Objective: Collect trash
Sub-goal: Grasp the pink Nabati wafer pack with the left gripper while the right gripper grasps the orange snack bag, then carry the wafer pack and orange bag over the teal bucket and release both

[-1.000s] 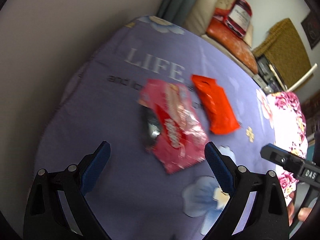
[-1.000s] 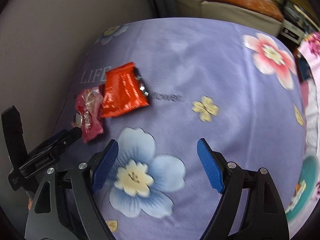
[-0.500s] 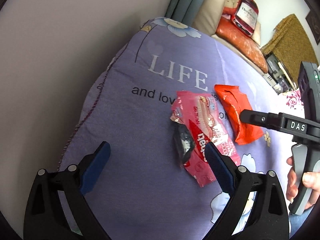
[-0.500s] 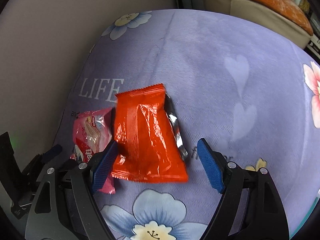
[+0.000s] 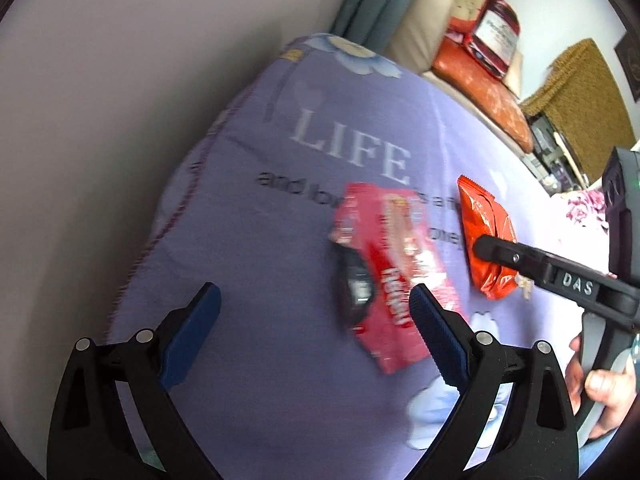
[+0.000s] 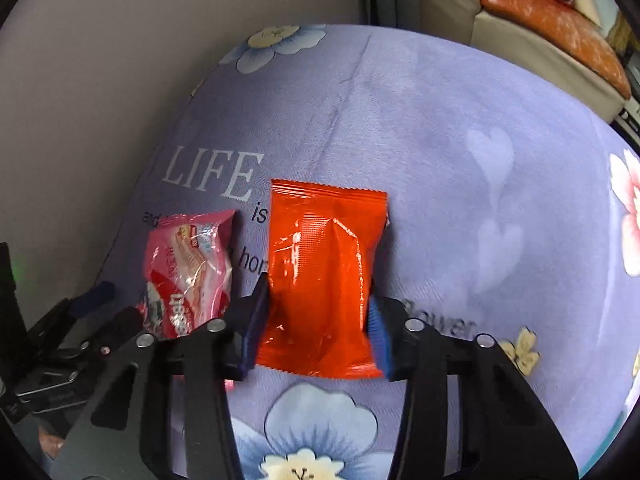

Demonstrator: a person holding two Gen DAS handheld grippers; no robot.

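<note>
An orange snack wrapper (image 6: 324, 280) lies on the purple flowered cloth (image 6: 440, 140). My right gripper (image 6: 318, 332) has closed its blue pads on the wrapper's two sides; it also shows in the left wrist view (image 5: 486, 248) over the same wrapper (image 5: 484, 232). A pink-red wrapper (image 5: 396, 280) lies to its left, with a dark crumpled wrapper (image 5: 356, 288) beside it; the pink one also shows in the right wrist view (image 6: 192, 268). My left gripper (image 5: 316, 320) is open and empty, just short of the pink wrapper.
A grey wall (image 5: 120, 100) borders the cloth on the left. A beige sofa with an orange cushion (image 5: 480, 88) and a woven basket (image 5: 580, 92) stand behind. A flowered pink item (image 5: 584, 208) lies at the right.
My right gripper moved forward over the orange wrapper and closed on its sides. My left gripper shifted slightly and stays open.
</note>
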